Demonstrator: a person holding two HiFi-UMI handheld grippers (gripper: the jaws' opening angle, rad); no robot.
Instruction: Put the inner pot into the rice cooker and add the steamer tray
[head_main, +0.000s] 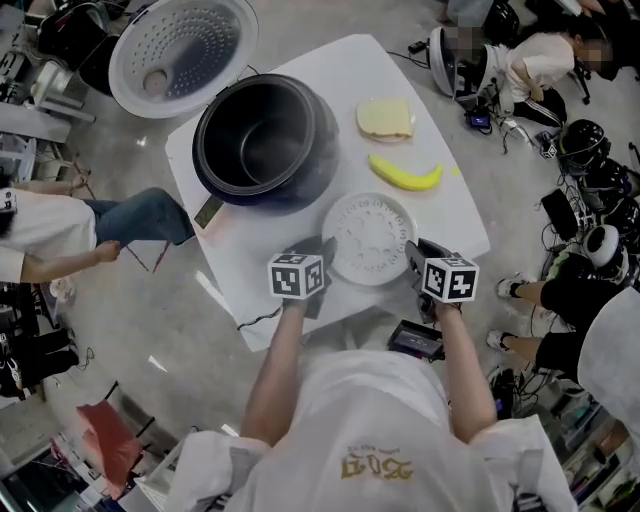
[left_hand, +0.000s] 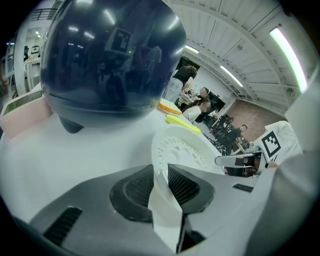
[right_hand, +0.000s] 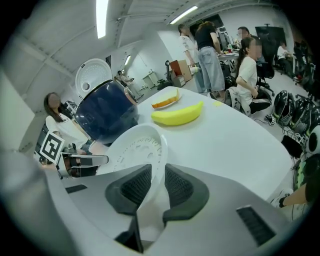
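White steamer tray (left_hand: 181, 150) sits rim-clamped, plain only in both gripper views.

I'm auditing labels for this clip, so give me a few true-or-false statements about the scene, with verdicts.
1. The steamer tray sits inside the rice cooker. False: it is out on the table, in front of the cooker.
2. The left gripper and the right gripper each have the tray's rim between their jaws. True.
3. The banana lies on the tray. False: it lies on the table beside it.
4. The cooker's lid stands open. True.
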